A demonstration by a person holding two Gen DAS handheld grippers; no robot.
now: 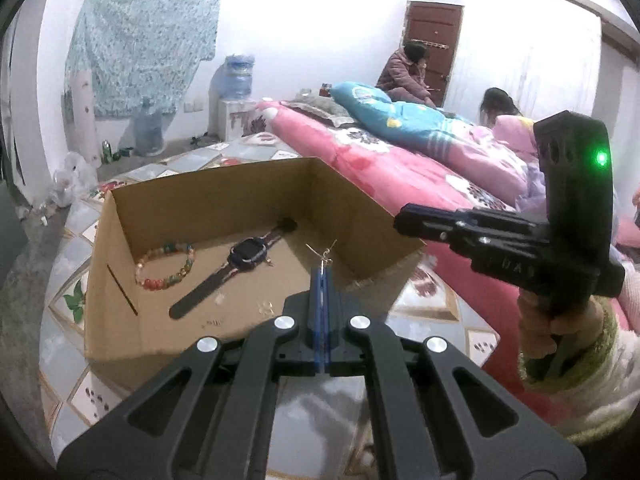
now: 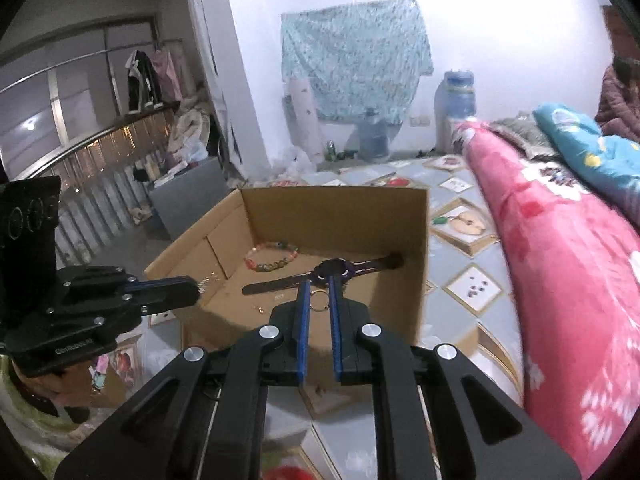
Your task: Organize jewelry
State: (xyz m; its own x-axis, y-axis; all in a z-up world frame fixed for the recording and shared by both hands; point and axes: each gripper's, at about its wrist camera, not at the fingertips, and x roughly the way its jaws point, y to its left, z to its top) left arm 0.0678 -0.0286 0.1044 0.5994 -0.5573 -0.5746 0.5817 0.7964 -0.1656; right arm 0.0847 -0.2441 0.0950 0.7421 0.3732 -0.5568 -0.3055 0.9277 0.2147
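An open cardboard box point(image 1: 208, 200) point(image 2: 340, 216) holds a coloured bead bracelet point(image 1: 164, 266) point(image 2: 272, 260) and a dark wristwatch point(image 1: 240, 268) point(image 2: 332, 270) lying flat. My left gripper point(image 1: 321, 271) is shut on a thin silver wire earring point(image 1: 324, 251) above the box's near right part. In the right wrist view the left gripper point(image 2: 196, 292) comes in from the left with something glinting at its tip. My right gripper point(image 2: 319, 284) is shut on a small metal ring point(image 2: 319, 302) above the box's near edge. The right gripper point(image 1: 402, 221) also shows side-on over the box's right corner.
The box stands on a patterned tiled mat point(image 1: 436, 300) point(image 2: 472, 288). A pink quilt point(image 1: 400, 168) point(image 2: 560, 240) runs along the right, with two people point(image 1: 408, 76) sitting on the bed behind. Water bottles point(image 1: 148, 128) stand by the far wall. Tiny pieces point(image 1: 264, 308) lie on the box floor.
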